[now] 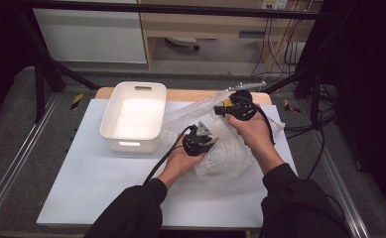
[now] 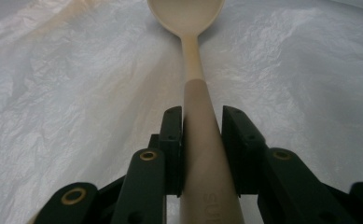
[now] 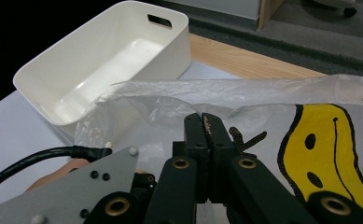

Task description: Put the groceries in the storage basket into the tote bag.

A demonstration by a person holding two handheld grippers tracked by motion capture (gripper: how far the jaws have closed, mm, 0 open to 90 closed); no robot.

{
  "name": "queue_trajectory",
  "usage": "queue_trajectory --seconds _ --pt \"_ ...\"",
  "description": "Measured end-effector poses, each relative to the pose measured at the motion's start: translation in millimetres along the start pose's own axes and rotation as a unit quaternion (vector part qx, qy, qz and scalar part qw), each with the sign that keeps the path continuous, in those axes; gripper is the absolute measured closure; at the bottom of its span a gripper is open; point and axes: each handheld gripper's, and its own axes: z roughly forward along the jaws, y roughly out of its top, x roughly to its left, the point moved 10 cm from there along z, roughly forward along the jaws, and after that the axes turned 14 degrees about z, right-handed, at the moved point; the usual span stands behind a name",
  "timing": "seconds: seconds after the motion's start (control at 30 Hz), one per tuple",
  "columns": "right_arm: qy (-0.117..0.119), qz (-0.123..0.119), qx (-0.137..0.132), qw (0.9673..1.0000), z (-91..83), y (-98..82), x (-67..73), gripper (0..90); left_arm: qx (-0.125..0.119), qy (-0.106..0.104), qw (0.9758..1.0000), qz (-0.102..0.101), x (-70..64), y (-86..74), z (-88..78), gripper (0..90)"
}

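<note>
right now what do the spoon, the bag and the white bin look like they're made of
Spoon: probably smooth matte plastic or silicone, evenly cream, with moulded letters on its handle. Bag: thin clear plastic film, crinkled and glossy, with a printed yellow smiley. White bin: likely rigid plastic, satin sheen, rounded moulded corners.

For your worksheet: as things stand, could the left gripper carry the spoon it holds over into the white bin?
Probably yes. The left gripper is clamped on the spoon handle, inside the plastic bag. The white bin sits open-topped just left of it. It must first draw the spoon out of the bag, whose edge the right gripper pinches.
</note>
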Motion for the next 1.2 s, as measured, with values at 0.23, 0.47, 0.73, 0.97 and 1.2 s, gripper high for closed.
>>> queue_trajectory --seconds 0.23,0.47,0.73,0.97,1.2 --pt "0.011 -0.001 -0.008 0.9999 -6.4 4.2 5.0 90.0 -0.006 0.009 0.9999 0.003 1.8 1.9 5.0 70.0" --pt "0.011 -0.001 -0.009 0.9999 -10.2 4.7 3.8 90.0 -0.021 0.021 0.9996 0.001 3.2 10.8 2.8 70.0" --pt "0.016 -0.001 -0.011 0.9998 -12.9 2.5 8.1 90.0 -0.023 0.025 0.9994 -0.006 2.8 14.7 14.1 70.0" --pt "0.019 0.002 -0.011 0.9998 -12.1 0.0 6.9 90.0 -0.024 0.032 0.9992 -0.004 4.9 18.3 23.3 70.1" --pt "0.015 0.003 -0.009 0.9998 -11.9 -1.2 4.9 90.0 -0.022 0.032 0.9992 -0.012 8.3 17.5 32.8 70.1"
